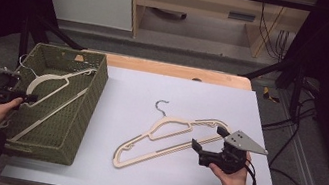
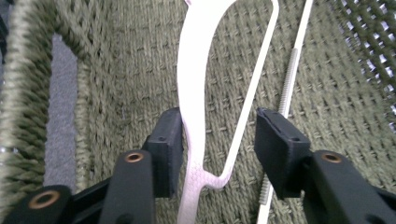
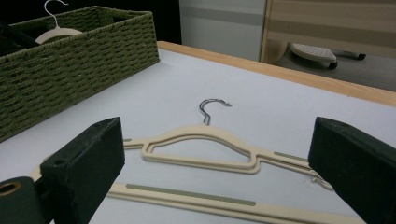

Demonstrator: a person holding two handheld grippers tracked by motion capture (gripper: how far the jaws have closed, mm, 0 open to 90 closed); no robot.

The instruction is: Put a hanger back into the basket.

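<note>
In the woven basket (image 1: 77,123) at the left, a cream hanger (image 1: 54,85) lies between the released left fingers (image 2: 170,140). The right gripper (image 1: 204,147), fingers spread, is held over the counter hanger (image 1: 165,136); its bar should be straddled squarely before closing.

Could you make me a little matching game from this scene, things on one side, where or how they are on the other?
Things:
1. hanger in the basket
2. hanger on the table
3. woven basket
4. right gripper

Descriptions:
A. olive green, at the table's left edge
B. lying flat on the pale sheet, hook pointing away
C. jaws open, beside the hanger's end
D. between the open jaws of the left gripper

Pairs: 1-D, 2-B, 3-A, 4-C
</note>
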